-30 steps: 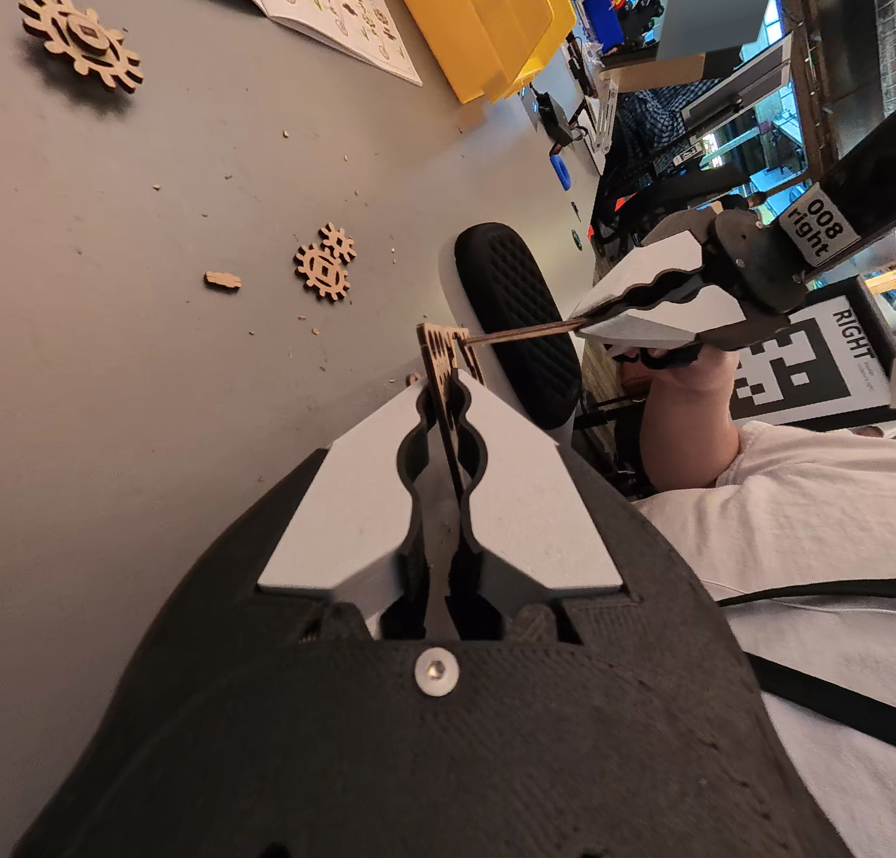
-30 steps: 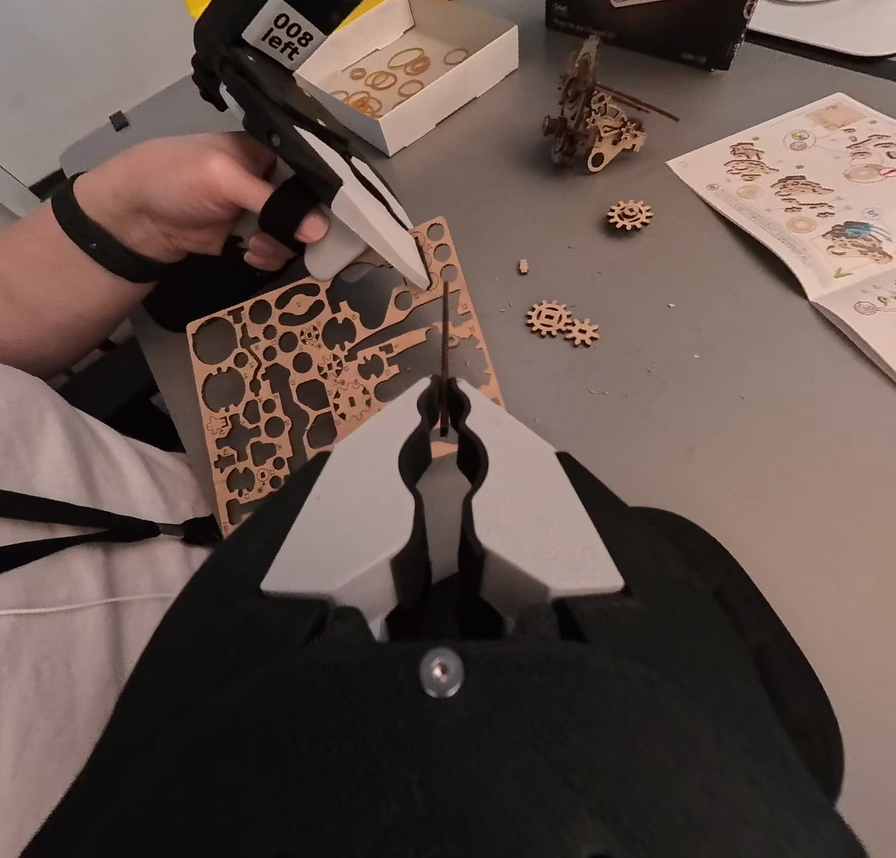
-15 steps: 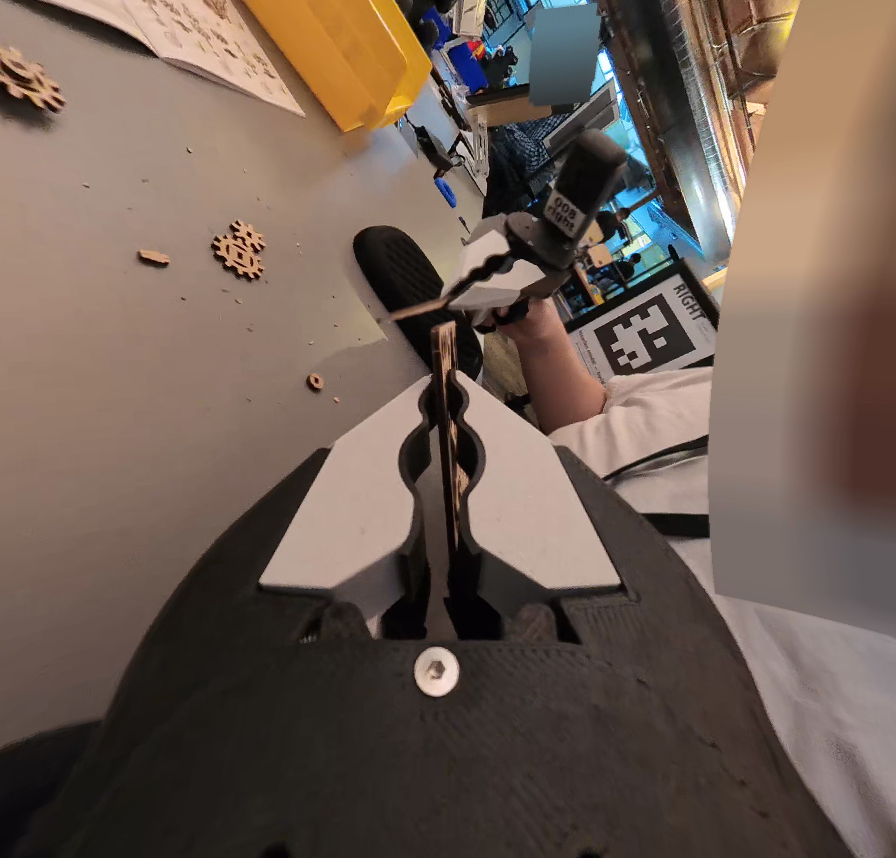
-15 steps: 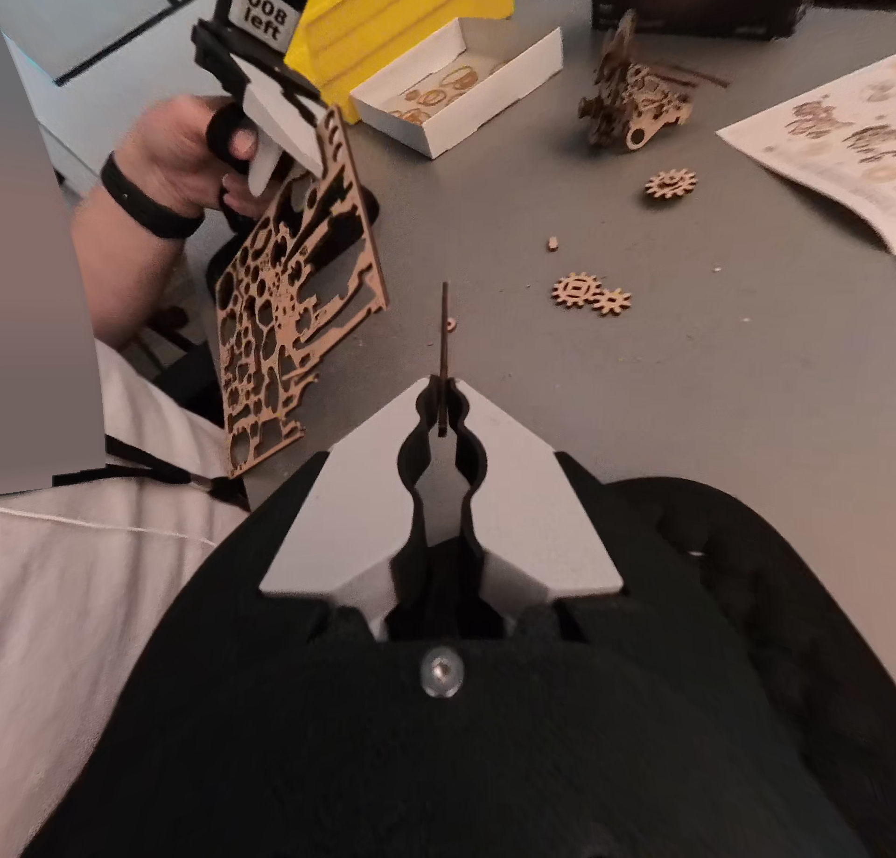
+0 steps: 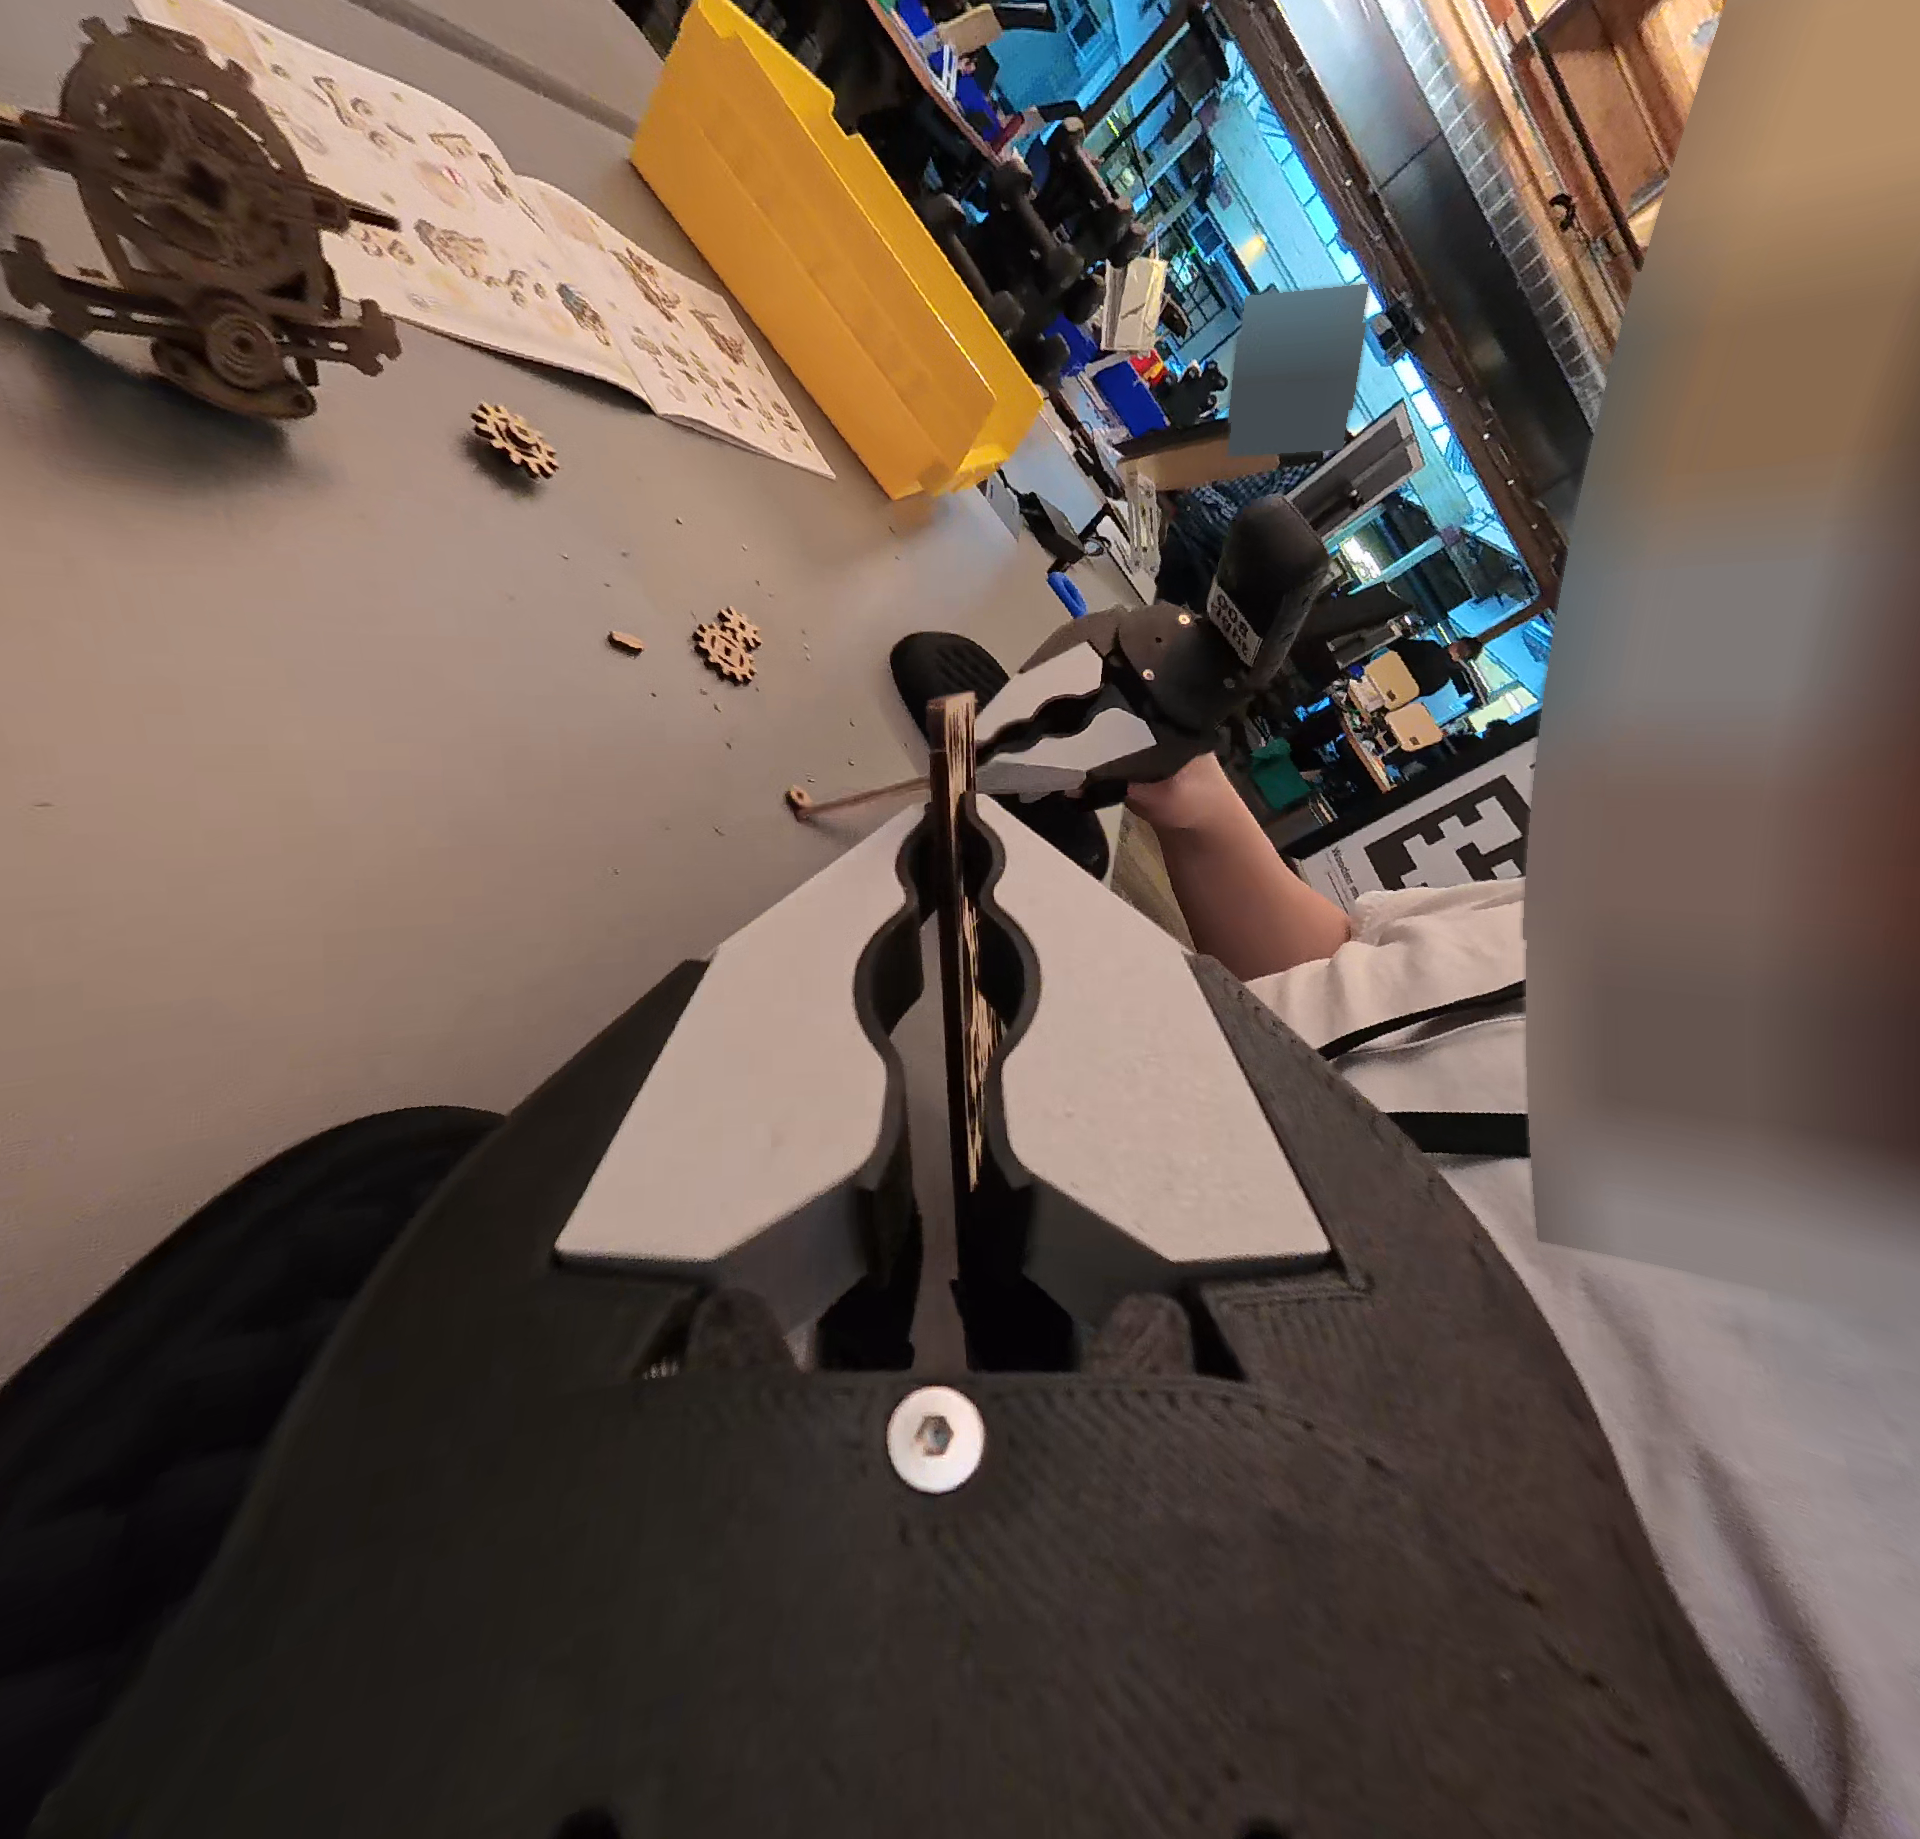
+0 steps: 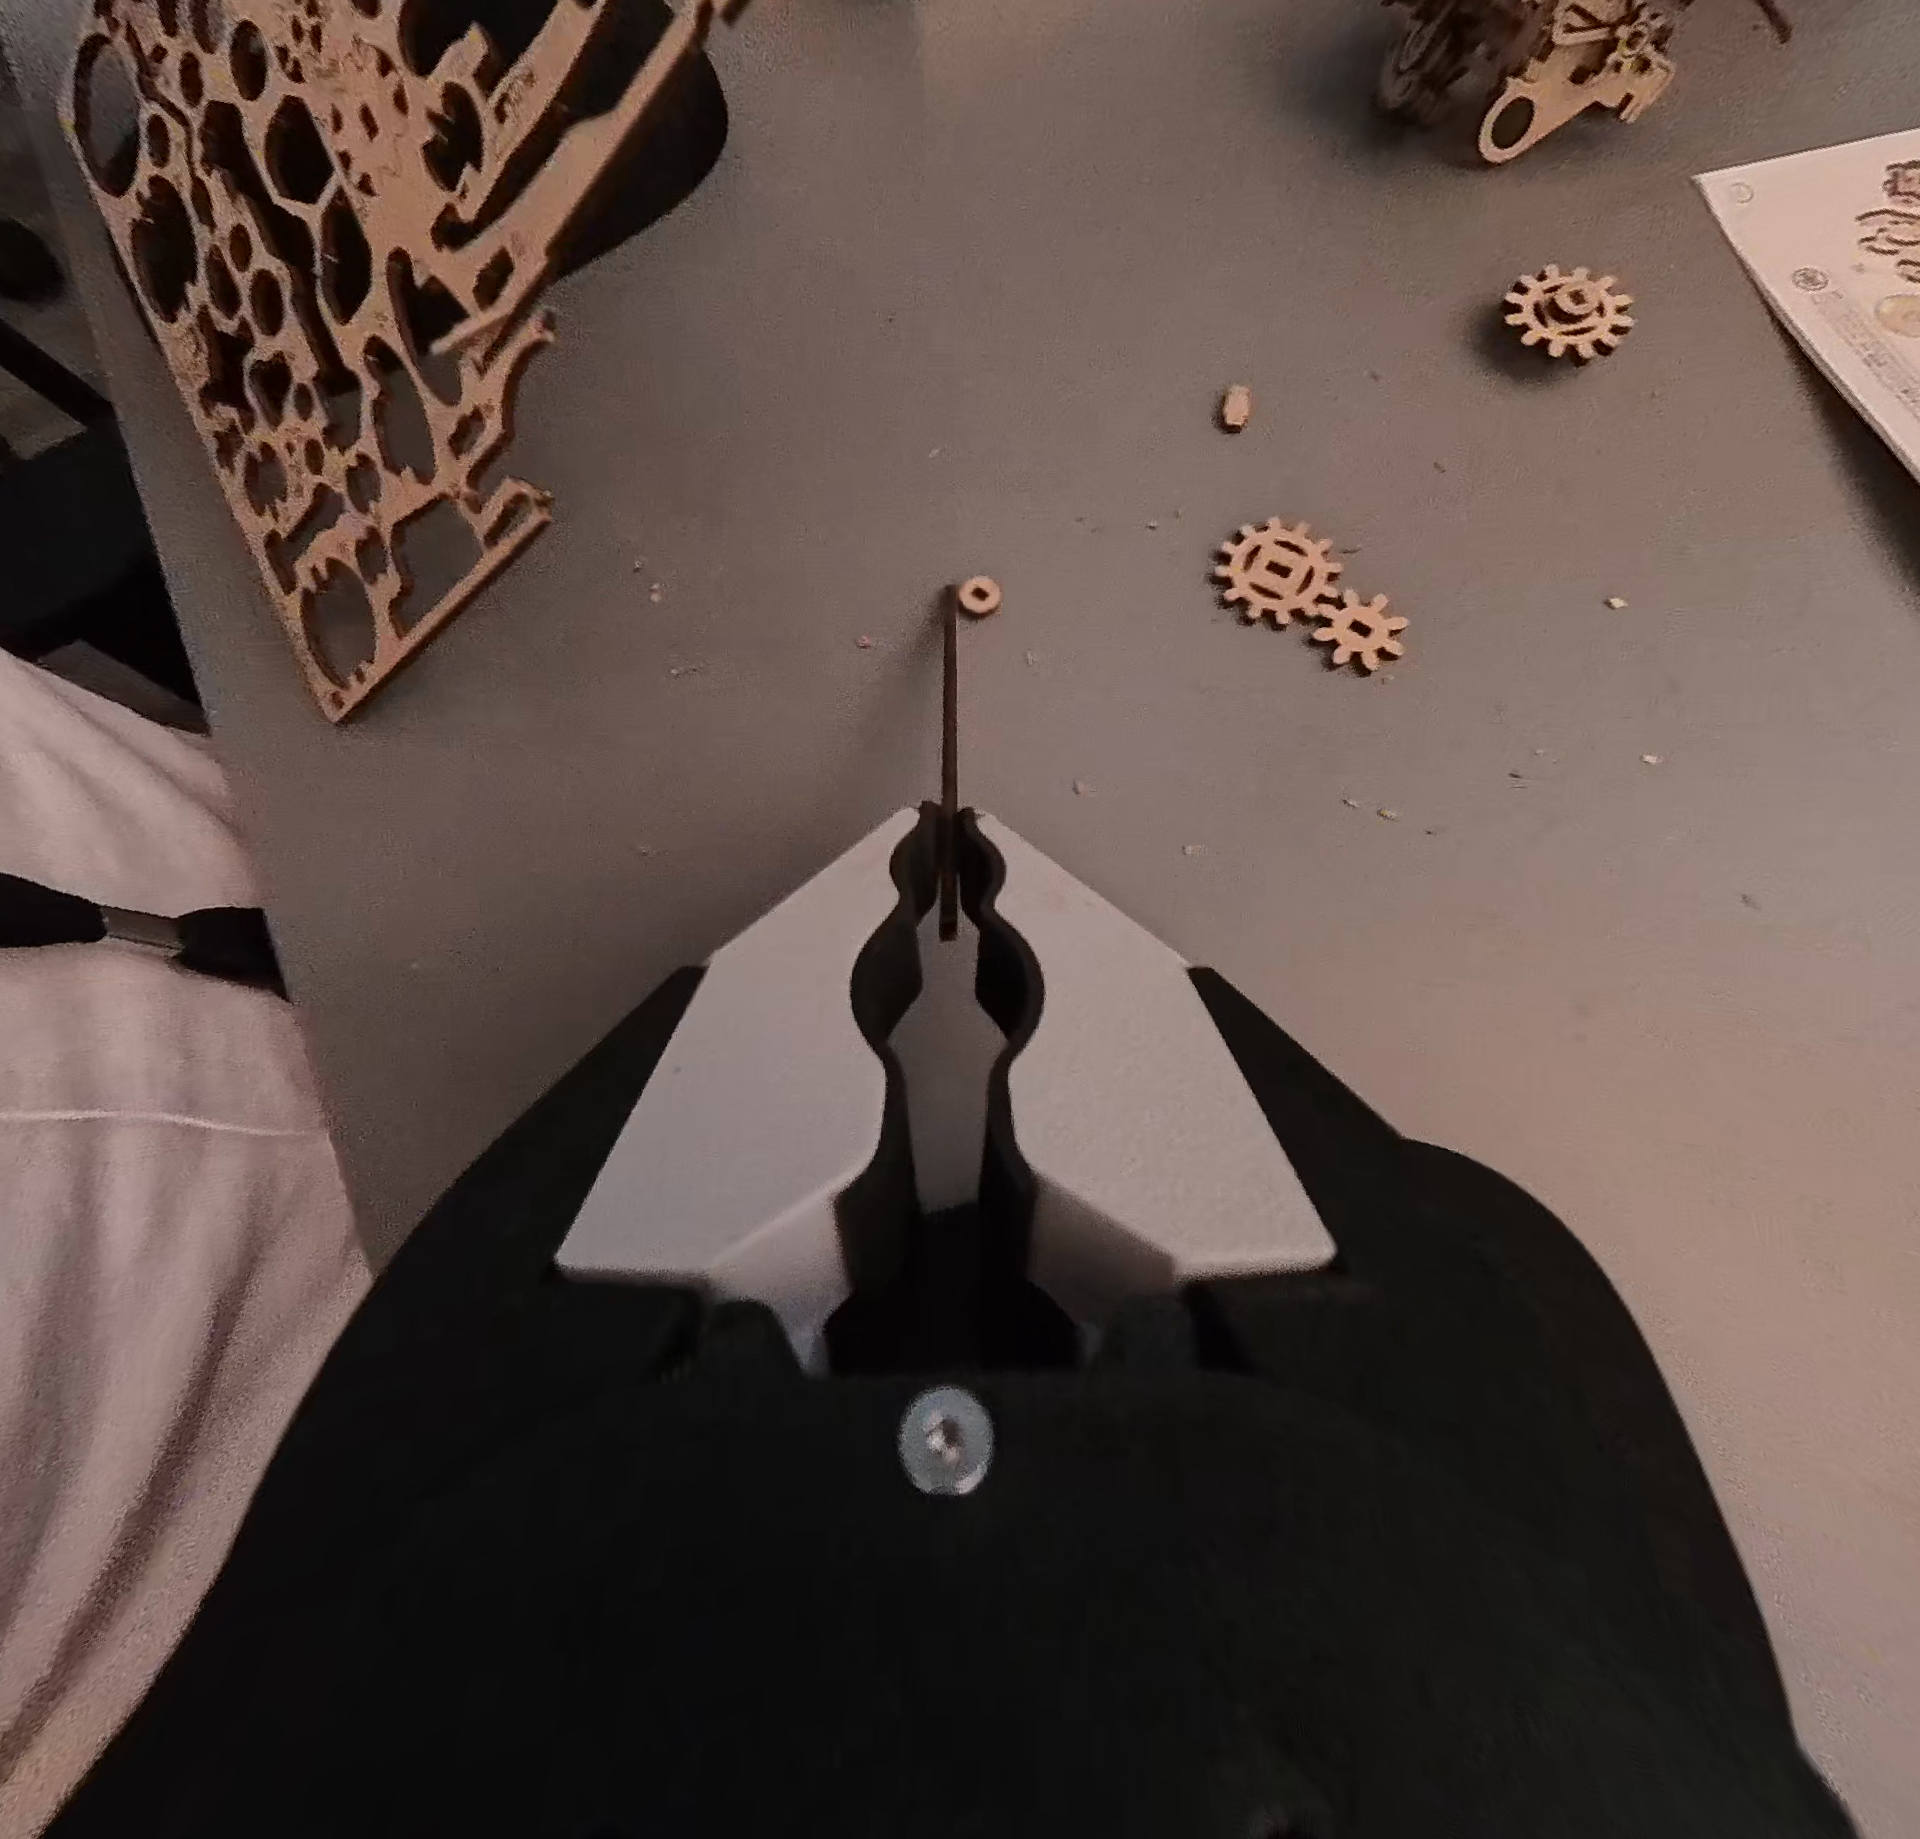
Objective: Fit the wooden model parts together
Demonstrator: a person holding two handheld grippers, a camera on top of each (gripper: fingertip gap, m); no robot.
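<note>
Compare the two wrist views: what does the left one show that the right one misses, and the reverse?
Only the left wrist view shows the yellow bin and the right gripper from outside. Only the right wrist view shows the punched wooden sheet face-on, where the left sees it edge-on in the left gripper. Both show the thin stick, small ring, paired gears and half-built model.

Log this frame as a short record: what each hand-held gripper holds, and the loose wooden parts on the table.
left hand-held gripper: shut on punched-out wooden sheet, held off the table
right hand-held gripper: shut on thin wooden rod
rod tip: beside small washer
loose parts: joined gear pair, single gear, small peg
background: part-built model, instruction booklet
</note>
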